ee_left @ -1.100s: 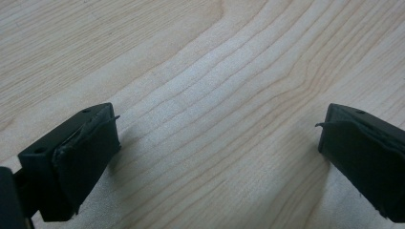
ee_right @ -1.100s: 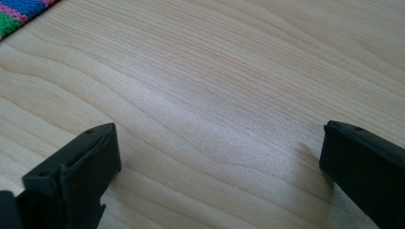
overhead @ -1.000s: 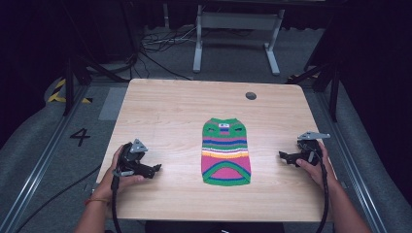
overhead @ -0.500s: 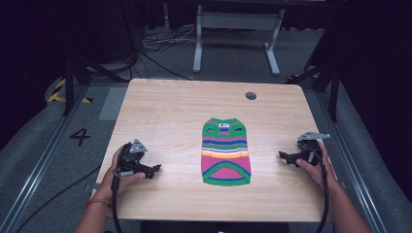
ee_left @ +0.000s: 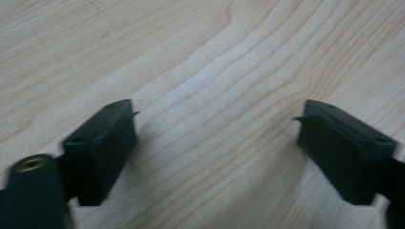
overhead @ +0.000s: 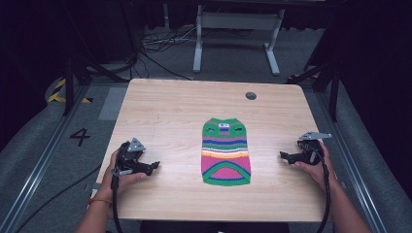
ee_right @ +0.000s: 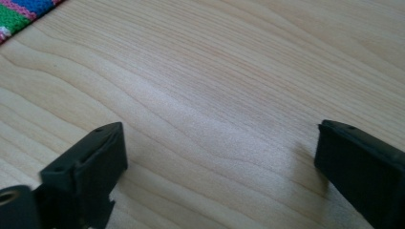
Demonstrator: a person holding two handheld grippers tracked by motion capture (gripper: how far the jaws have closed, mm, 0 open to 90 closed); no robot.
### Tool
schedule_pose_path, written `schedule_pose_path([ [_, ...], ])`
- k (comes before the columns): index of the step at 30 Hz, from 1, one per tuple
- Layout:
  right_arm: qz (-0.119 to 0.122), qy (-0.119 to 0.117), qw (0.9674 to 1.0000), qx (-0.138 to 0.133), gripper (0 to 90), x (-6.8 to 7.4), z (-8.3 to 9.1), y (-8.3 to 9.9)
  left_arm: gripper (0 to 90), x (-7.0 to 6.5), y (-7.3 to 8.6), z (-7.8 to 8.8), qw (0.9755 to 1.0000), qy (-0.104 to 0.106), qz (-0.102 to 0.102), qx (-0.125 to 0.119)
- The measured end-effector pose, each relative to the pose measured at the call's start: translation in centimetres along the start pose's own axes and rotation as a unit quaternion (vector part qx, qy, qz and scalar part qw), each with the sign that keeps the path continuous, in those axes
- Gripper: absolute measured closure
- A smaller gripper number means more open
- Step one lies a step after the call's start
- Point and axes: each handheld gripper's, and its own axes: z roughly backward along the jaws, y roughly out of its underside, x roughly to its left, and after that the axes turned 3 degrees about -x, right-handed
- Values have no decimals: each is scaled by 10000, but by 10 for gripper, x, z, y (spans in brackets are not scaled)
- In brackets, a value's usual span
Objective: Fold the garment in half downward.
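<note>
While both pairs of jaws stand wide apart w/ nothing between them, you have only bare wood under each one. Your left gripper (overhead: pixel 154 165) rests near the left front edge of the table (overhead: pixel 165 111), its jaws pointing to the middle. Your right gripper (overhead: pixel 284 156) rests near the right edge and points inward also, so the two face each other across the garment.

Between them, well apart from both, the striped knit sweater (overhead: pixel 226 152) lies flat, approx. in the middle-right of the table, neck end away from you and hem toward you. In the right gripper view one corner of its stripes (ee_right: pixel 16 14) shows at the top left.

I judge it is light, soft and floppy, not fragile and not slippery; the knit will probably stretch and sag if you lift it at one point only. Better to take it at two points, e.g. the two hem corners or the two shoulder edges, one gripper per side. Pinch the edge low against the wood, because a flat fabric gives the jaws little to catch.
</note>
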Motion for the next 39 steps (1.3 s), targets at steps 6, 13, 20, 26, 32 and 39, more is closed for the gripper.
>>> schedule_pose_path([
  [6, 51, -389, 9992, -114, 247, 4, 8, -11, 240, 2, -18, -2, 9993, 172, -243, 212],
  [13, 271, -339, 9990, -102, 343, 8, 6, -34, 263, -1, -52, -13, 9990, 232, -393, 16],
  [20, 464, -440, 9979, -73, 394, 14, -9, -58, 295, -6, -84, -36, 9983, 271, -503, -61],
  [26, 650, -658, 9956, -146, 445, 27, -28, -84, 321, -10, -109, -70, 9978, 421, -497, -135],
  [32, 717, -800, 9940, -222, 477, 38, -46, -108, 339, -12, -130, -93, 9983, 412, -407, -85],
  [39, 804, -908, 9924, -198, 522, 50, -69, -125, 353, -13, -145, -110, 9990, 392, -191, -131],
])
